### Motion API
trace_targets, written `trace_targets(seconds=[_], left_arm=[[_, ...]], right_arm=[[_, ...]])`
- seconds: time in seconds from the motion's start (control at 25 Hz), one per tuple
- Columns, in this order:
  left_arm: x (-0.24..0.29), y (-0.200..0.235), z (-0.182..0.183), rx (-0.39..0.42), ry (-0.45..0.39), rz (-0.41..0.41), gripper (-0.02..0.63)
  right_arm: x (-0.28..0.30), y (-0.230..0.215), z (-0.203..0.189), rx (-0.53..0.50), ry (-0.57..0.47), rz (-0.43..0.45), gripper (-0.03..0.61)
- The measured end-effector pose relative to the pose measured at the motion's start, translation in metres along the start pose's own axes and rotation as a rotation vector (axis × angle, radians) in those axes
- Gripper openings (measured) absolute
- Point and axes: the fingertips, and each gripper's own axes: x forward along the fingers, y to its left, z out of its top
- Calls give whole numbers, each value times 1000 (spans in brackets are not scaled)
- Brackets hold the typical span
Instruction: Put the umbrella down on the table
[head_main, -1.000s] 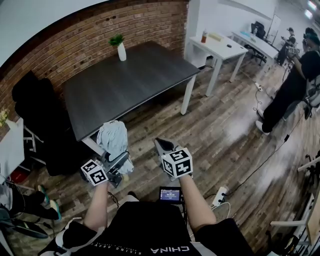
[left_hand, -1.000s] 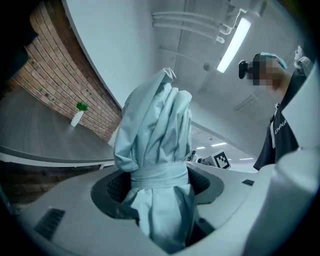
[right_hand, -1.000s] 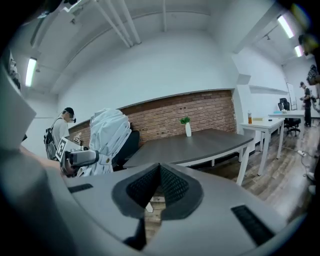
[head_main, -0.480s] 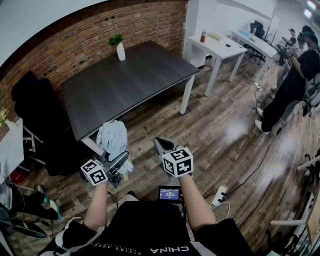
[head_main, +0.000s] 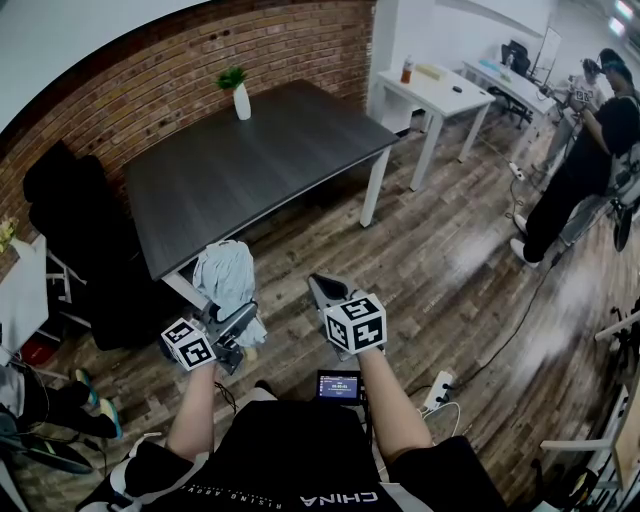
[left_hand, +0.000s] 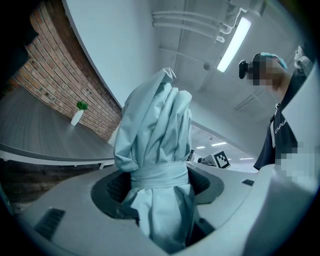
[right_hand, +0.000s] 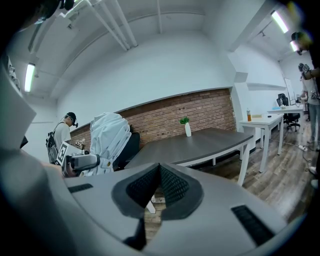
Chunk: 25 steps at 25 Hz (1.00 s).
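A folded pale blue umbrella (head_main: 226, 279), tied round with its own strap, stands up out of my left gripper (head_main: 240, 320). In the left gripper view the umbrella (left_hand: 155, 145) fills the gap and both pads press on it at the strap. My right gripper (head_main: 320, 287) is beside it on the right, shut with nothing in it; its pads meet in the right gripper view (right_hand: 159, 172). That view also shows the umbrella (right_hand: 107, 137) at the left. The dark grey table (head_main: 260, 160) lies ahead, and both grippers hang short of its near edge, above the floor.
A small plant in a white vase (head_main: 241, 95) stands at the table's far edge. A white desk (head_main: 440, 95) is at the back right, with people (head_main: 585, 160) standing beyond it. Dark chairs (head_main: 70, 215) sit left of the table. Cables and a power strip (head_main: 441, 391) lie on the wood floor.
Both grippers and the umbrella have stayed where they were. Only the people at the back right have shifted a little.
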Motion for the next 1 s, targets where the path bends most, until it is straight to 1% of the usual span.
trace_targets(seconds=[0.4,0.64,0.84,1.0], left_arm=[[5,-3,0,-2,4,13,284],[6,-3,-3,-13,14,17,284],[10,10,-4,-43,13,20,284],[27,32,-2,-77,12,16,284]], right_arm=[[-6,-7,-1,10,2,0,9],[-6,-12,-6,35,6,1,9],[1,-20,-11,55,22,-4,9],[14,-39,-13,71,41,-24,9]])
